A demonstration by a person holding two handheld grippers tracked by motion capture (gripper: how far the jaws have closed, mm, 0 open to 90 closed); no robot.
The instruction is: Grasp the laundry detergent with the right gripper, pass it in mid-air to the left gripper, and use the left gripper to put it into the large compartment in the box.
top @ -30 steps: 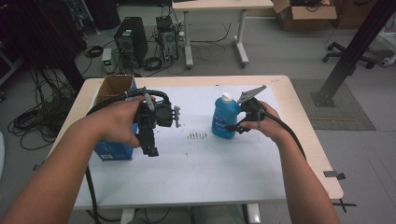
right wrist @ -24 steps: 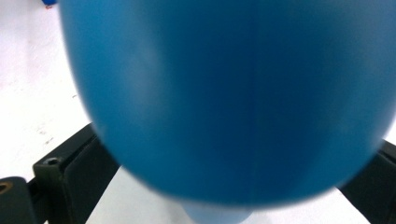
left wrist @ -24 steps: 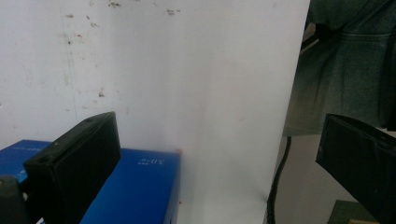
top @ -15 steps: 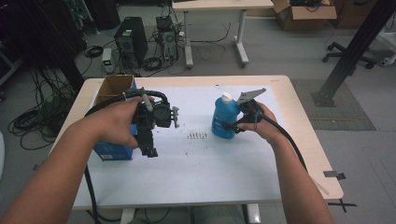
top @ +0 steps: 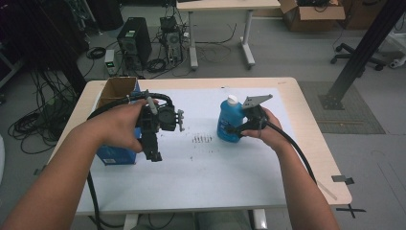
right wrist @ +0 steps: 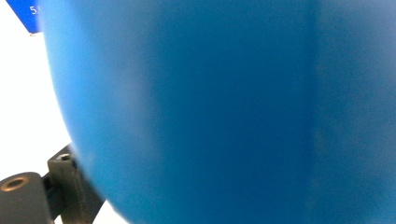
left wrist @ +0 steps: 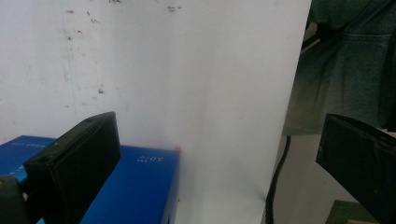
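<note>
One blue bottle [top: 230, 122] upright, cap uppermost

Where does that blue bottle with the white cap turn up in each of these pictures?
High view: the blue bottle stands right of centre on the table, at the right gripper.
Left gripper view: not in it.
Right gripper view: its blue wall looms close up.
Shared landmark: the blue box.

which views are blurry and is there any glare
Right gripper view: the blue bottle sits so close it is soft, featureless blur. Left gripper view: the jaws are soft, the white table cover is bright but not washed out. High view: even light, mildly soft, no glare.
</note>
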